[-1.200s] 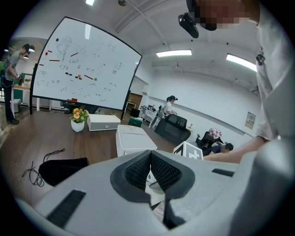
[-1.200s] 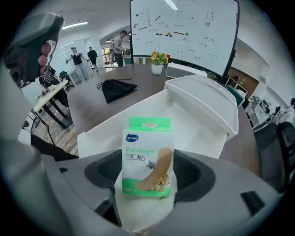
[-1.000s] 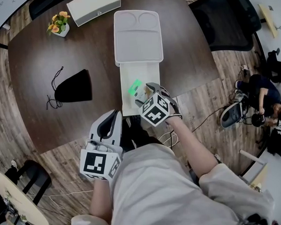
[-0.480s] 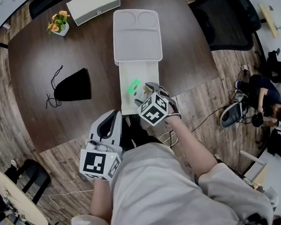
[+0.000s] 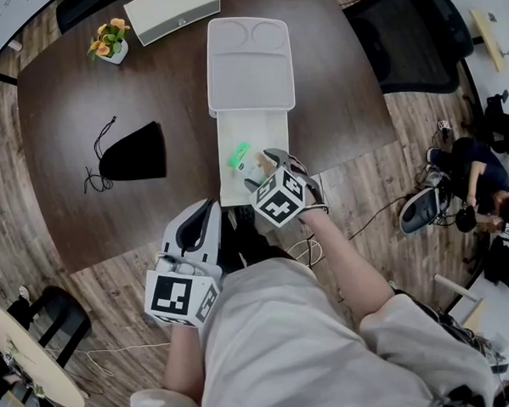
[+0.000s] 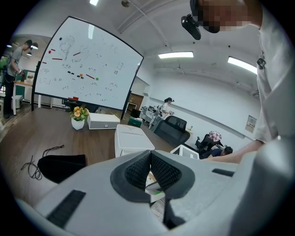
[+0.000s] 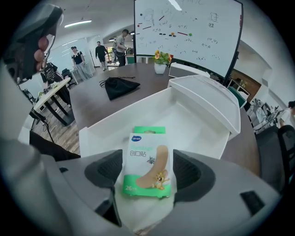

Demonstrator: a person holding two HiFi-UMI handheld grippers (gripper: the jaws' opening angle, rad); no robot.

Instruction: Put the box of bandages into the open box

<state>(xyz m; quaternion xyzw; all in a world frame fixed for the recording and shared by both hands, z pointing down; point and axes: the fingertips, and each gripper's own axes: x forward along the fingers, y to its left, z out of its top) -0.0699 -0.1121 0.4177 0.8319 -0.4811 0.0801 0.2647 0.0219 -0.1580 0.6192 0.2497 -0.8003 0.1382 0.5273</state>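
The box of bandages [image 7: 146, 161], white and green with a cartoon plaster on its face, lies between the jaws of my right gripper [image 7: 147, 173]. The jaws stand apart, with a thin gap at the box's right edge. It sits over the near end of the open white box [image 7: 184, 122]. From the head view the green box of bandages [image 5: 239, 154] shows inside the open box [image 5: 225, 136], just ahead of my right gripper [image 5: 263, 172]. My left gripper [image 5: 194, 235] is shut and empty, held low near my lap.
The open box's lid [image 5: 249, 62] lies flat behind it on the dark table [image 5: 146, 85]. A black drawstring pouch [image 5: 133, 154] is at the left, a flower pot [image 5: 106, 43] and a white case [image 5: 172, 10] at the back. An office chair [image 5: 407, 37] stands to the right.
The box of bandages has shifted slightly left and tilted inside the open box. Both grippers have hardly moved.
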